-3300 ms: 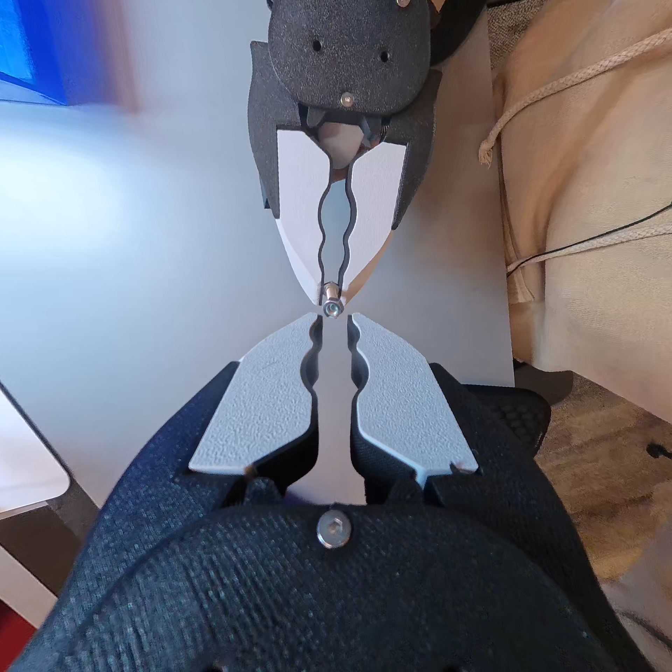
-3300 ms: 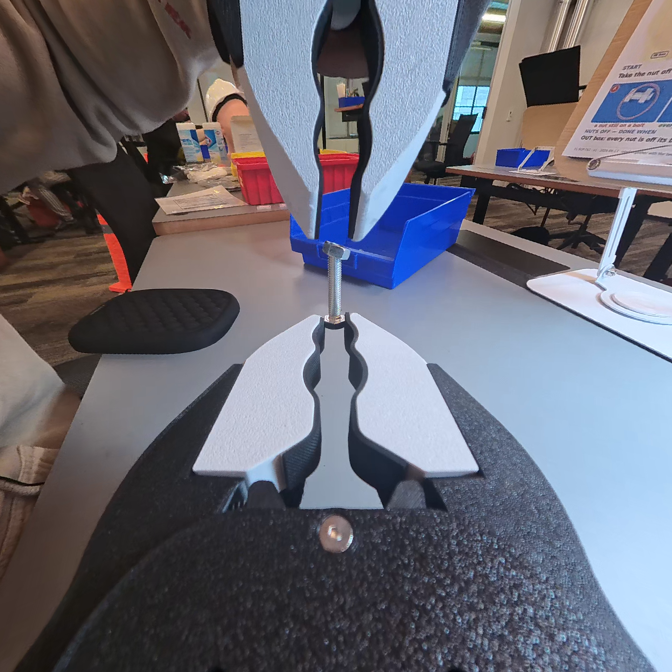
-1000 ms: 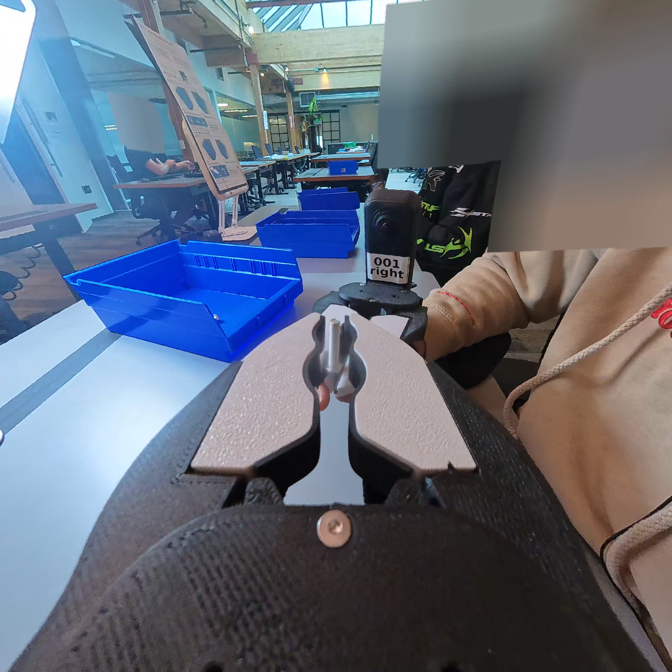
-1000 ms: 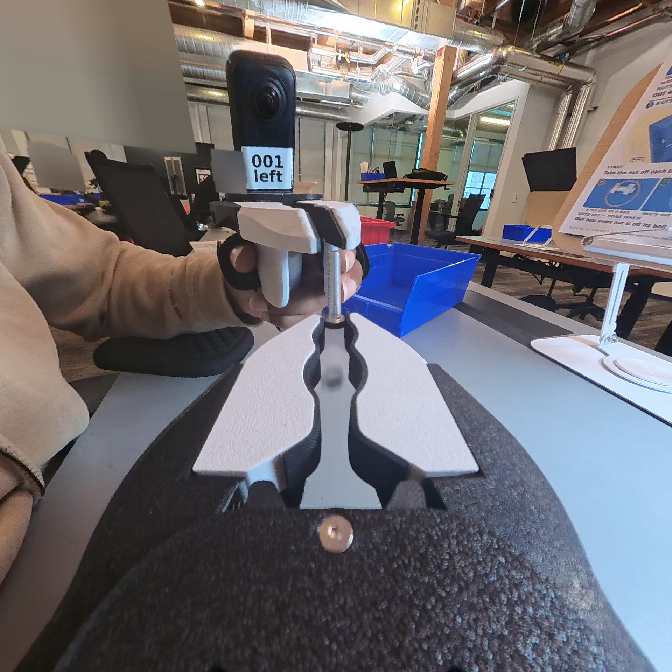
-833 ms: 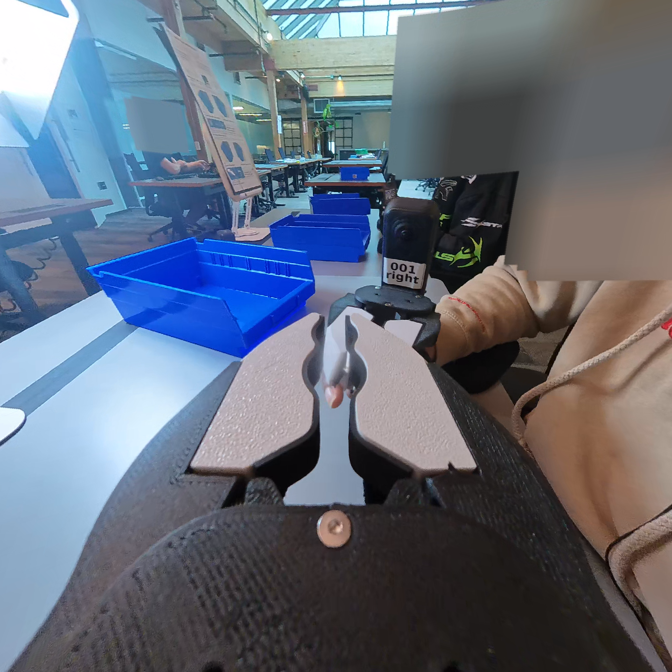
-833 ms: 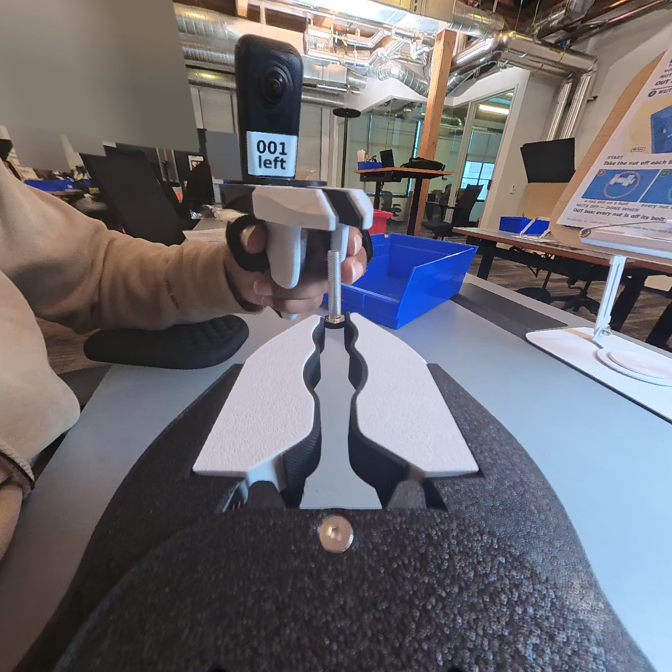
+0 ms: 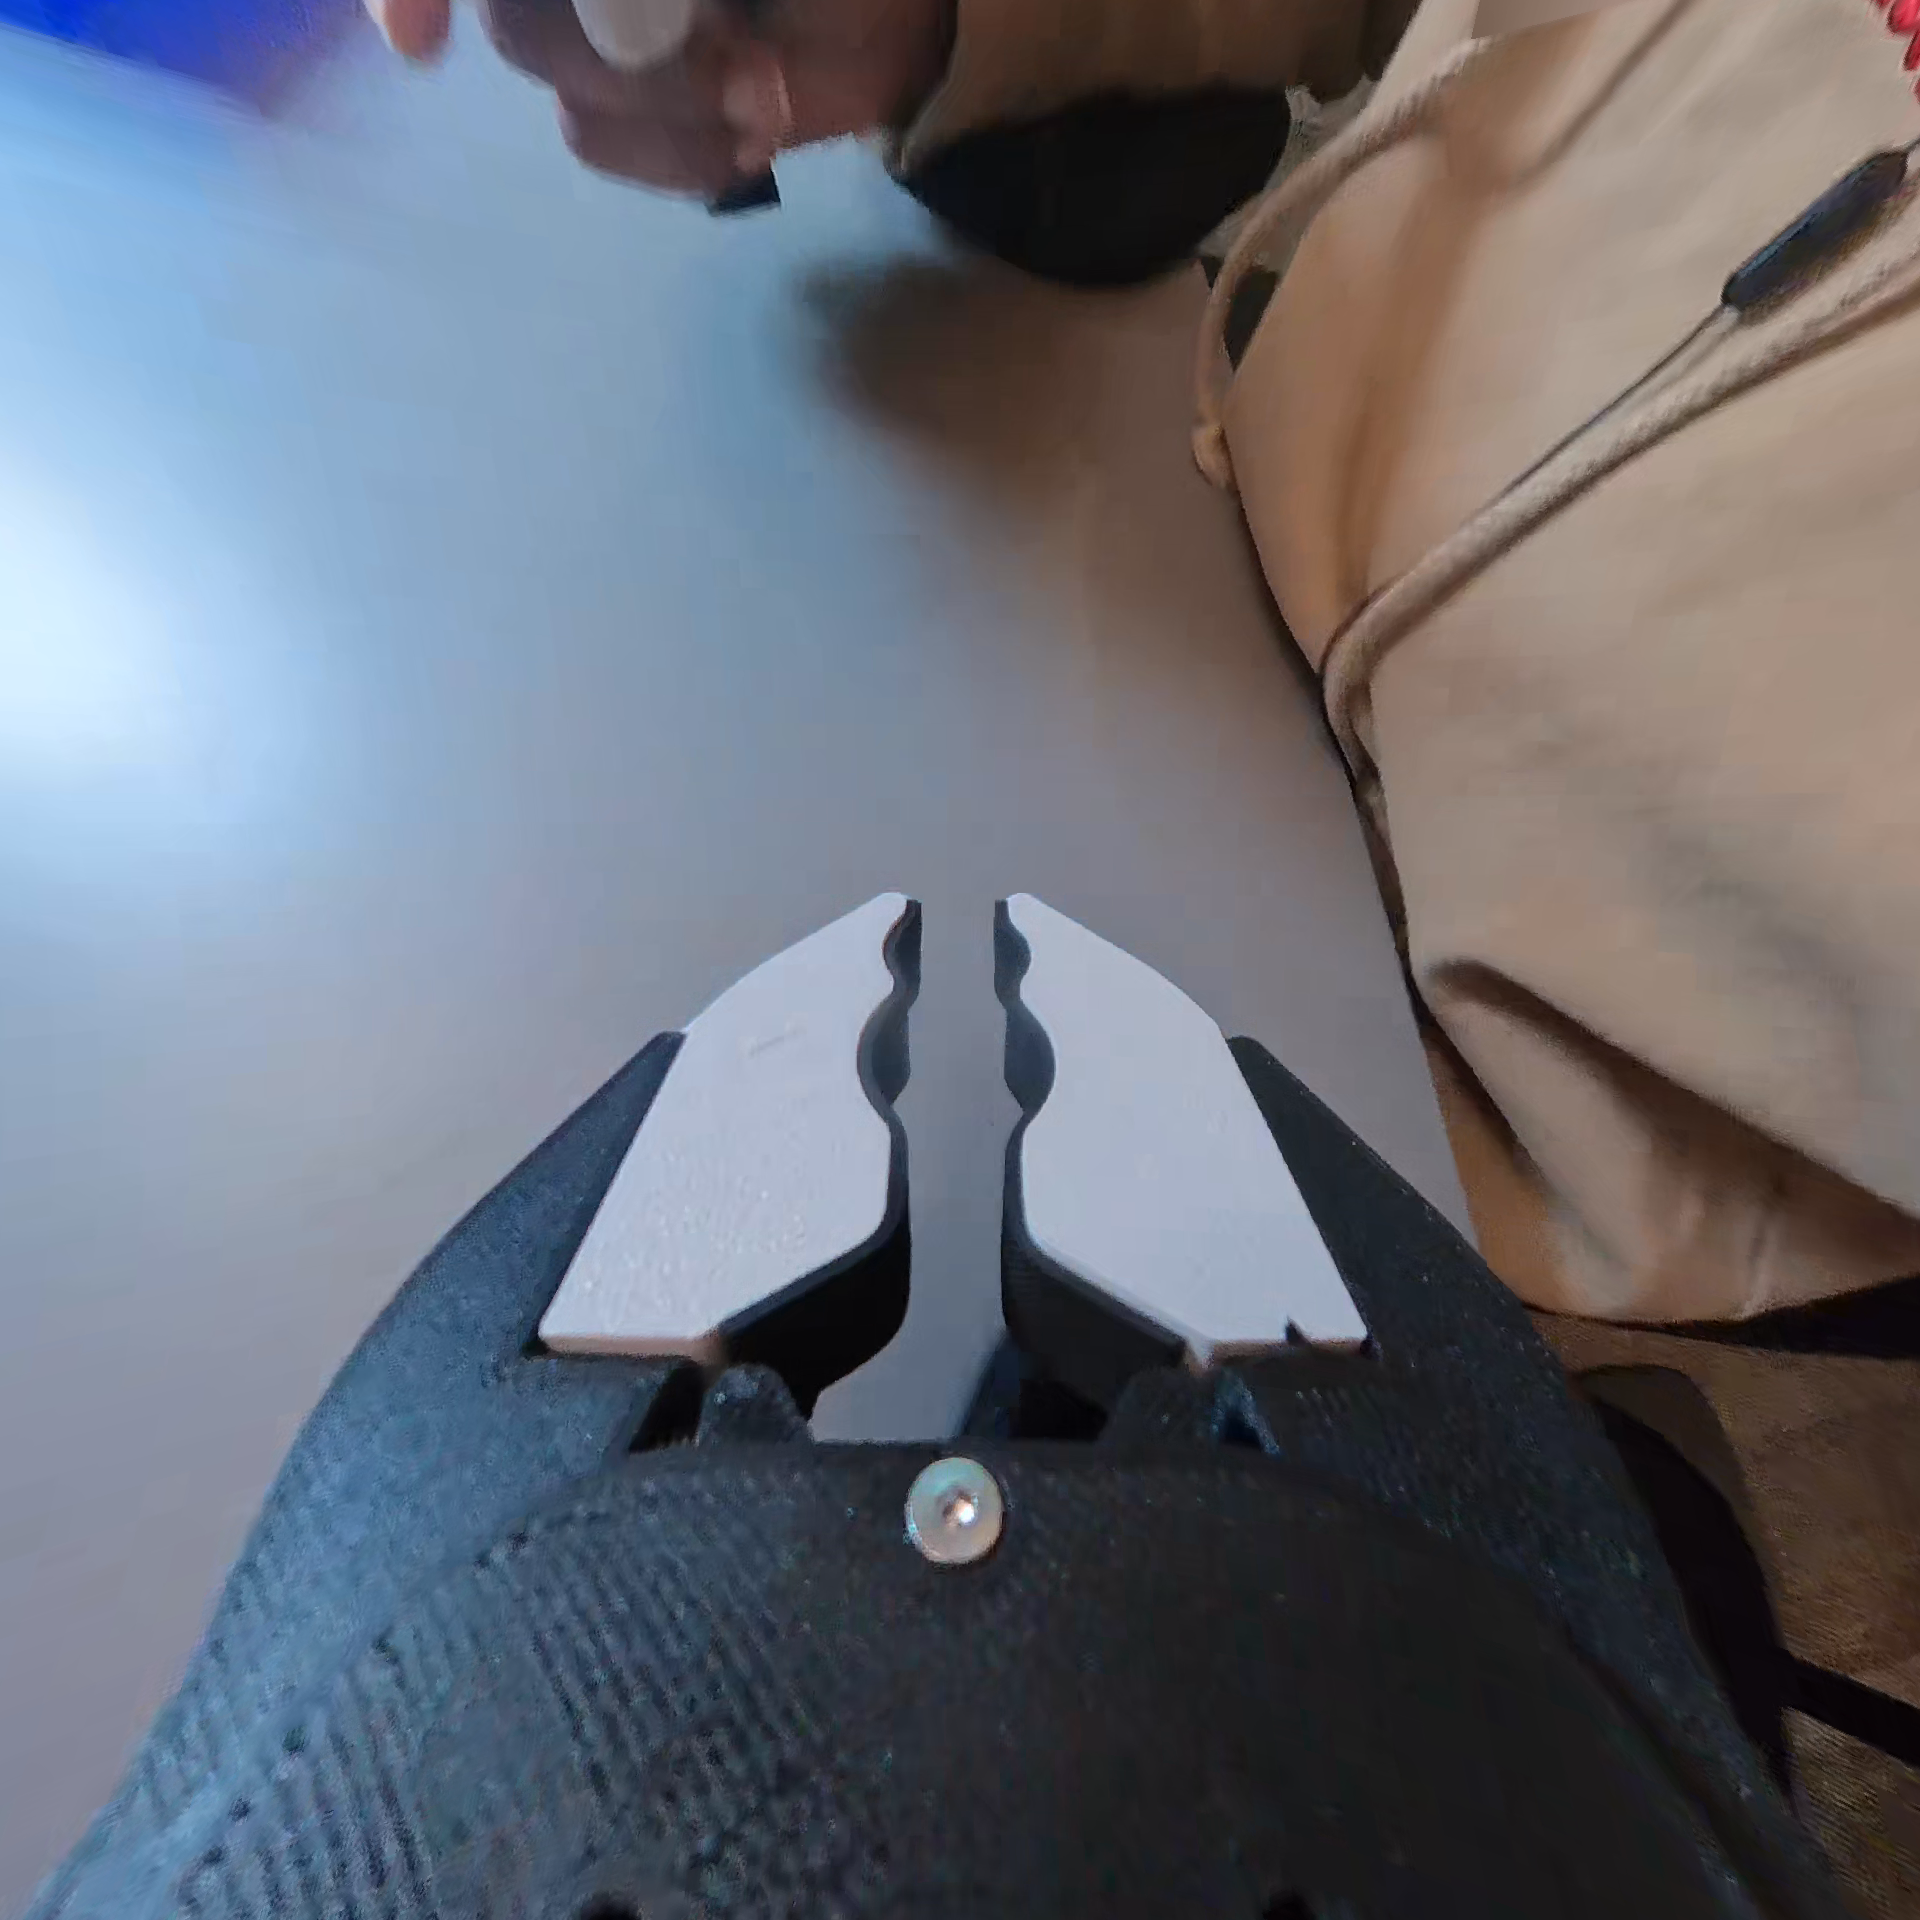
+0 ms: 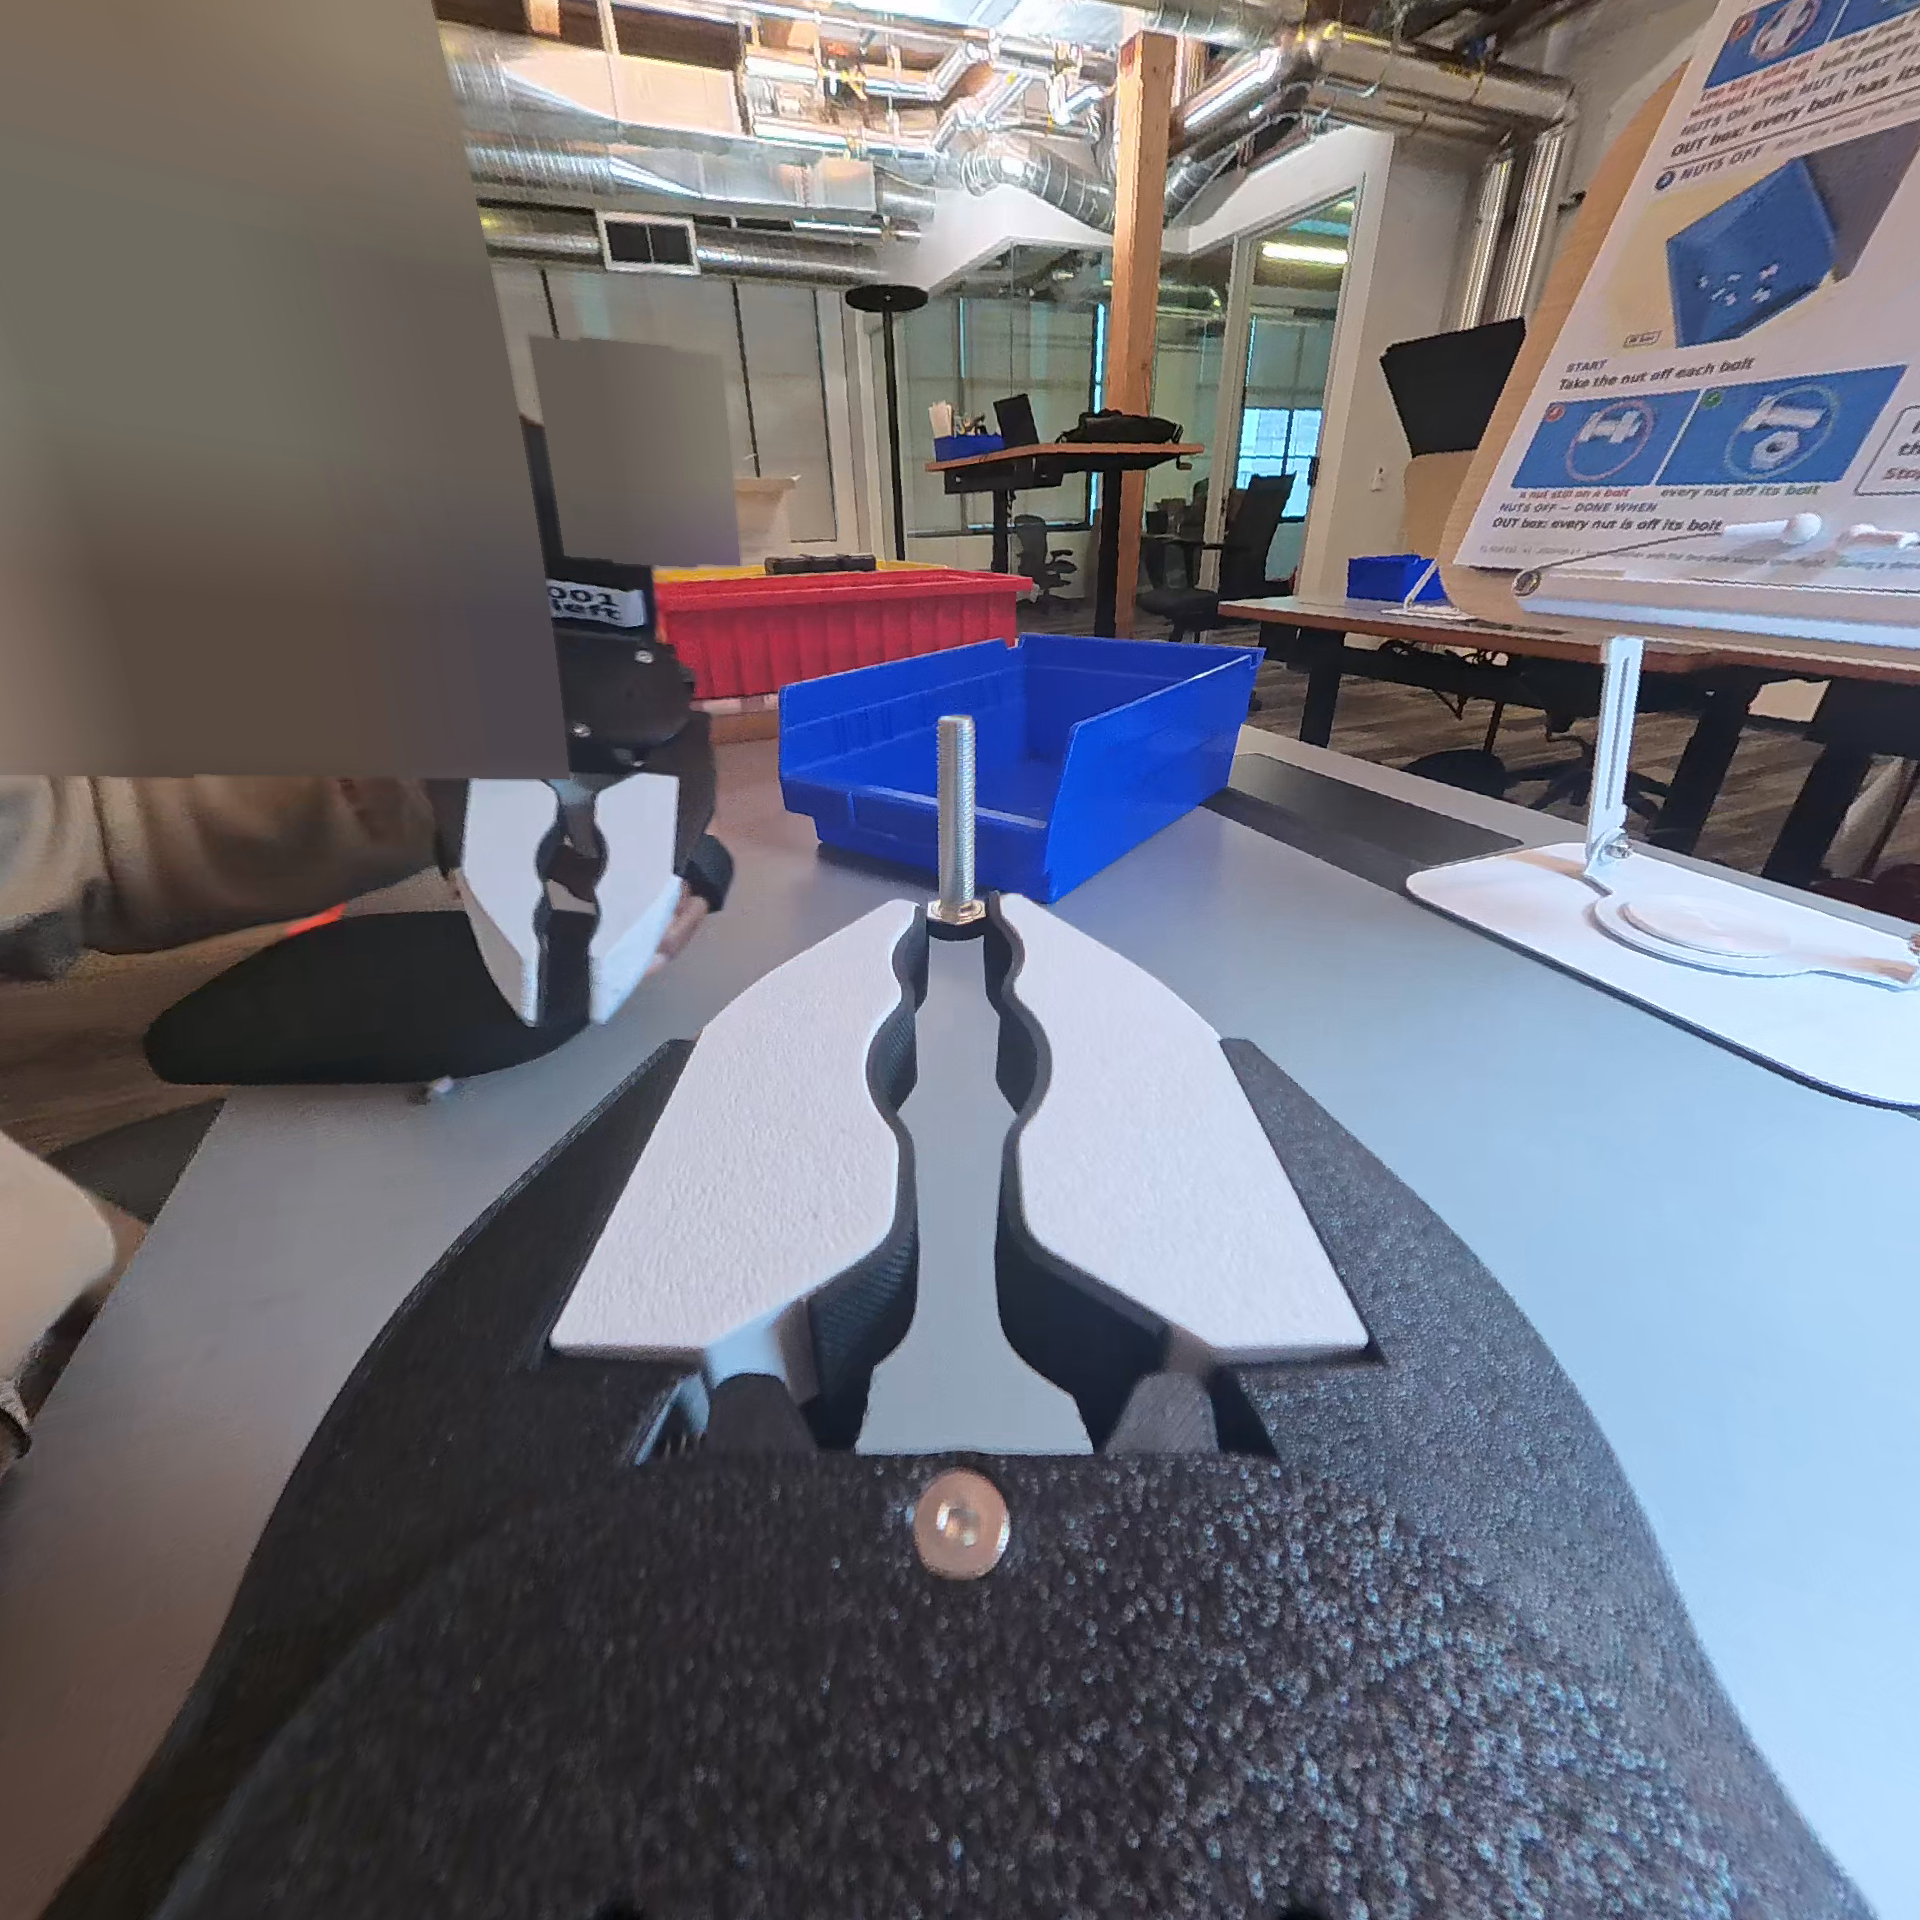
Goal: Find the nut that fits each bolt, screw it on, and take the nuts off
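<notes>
Right gripper (image 8: 957, 914) level over grey table (image 8: 1455, 1143), tips pinching head of bolt (image 8: 956, 805); shank upright, bare, threaded end up. Bolt head mostly hidden between fingers. No nut visible. Left of bolt, left gripper (image 8: 566, 925) tilted down toward table, partly behind blur patch. In its own view left gripper (image 7: 957, 914) narrow gap, nothing held, table blurred beneath. Beyond bolt, blue bin (image 8: 1143, 727); contents hidden by wall. Farther back, red bin (image 8: 831, 623).
</notes>
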